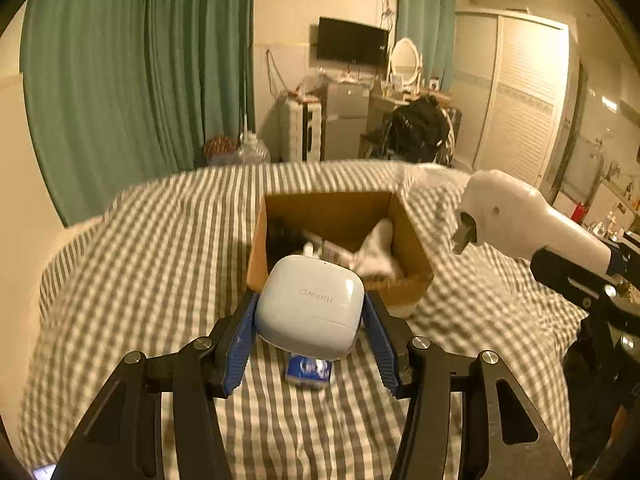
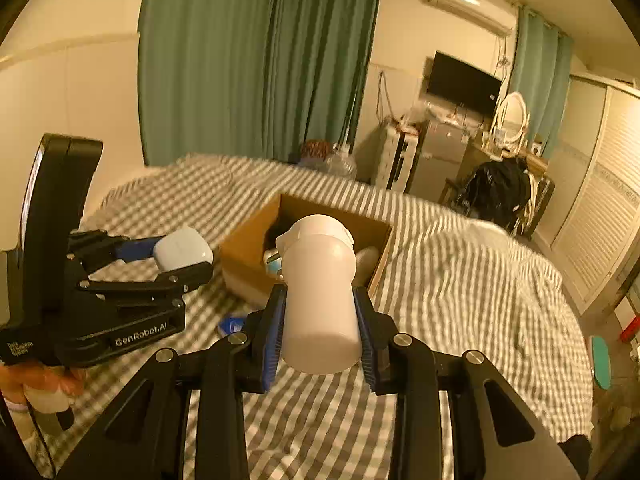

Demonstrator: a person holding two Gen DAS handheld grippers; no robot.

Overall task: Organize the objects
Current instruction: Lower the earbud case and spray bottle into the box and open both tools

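Observation:
My left gripper (image 1: 310,312) is shut on a white Huawei earbuds case (image 1: 310,306) and holds it above the bed, just before an open cardboard box (image 1: 416,248). The case also shows in the right wrist view (image 2: 182,254). My right gripper (image 2: 320,320) is shut on a white handheld appliance (image 2: 320,292), which looks like a hair dryer, and holds it in the air near the box (image 2: 248,248). The appliance shows at the right in the left wrist view (image 1: 516,216). The box holds several items, among them a white cloth (image 1: 378,248).
A small blue and white packet (image 1: 310,370) lies on the grey checked bedspread (image 1: 140,280) under the earbuds case. Green curtains (image 1: 132,80), a television (image 1: 352,42), a dresser with a mirror (image 1: 406,60) and a wardrobe (image 1: 520,100) stand beyond the bed.

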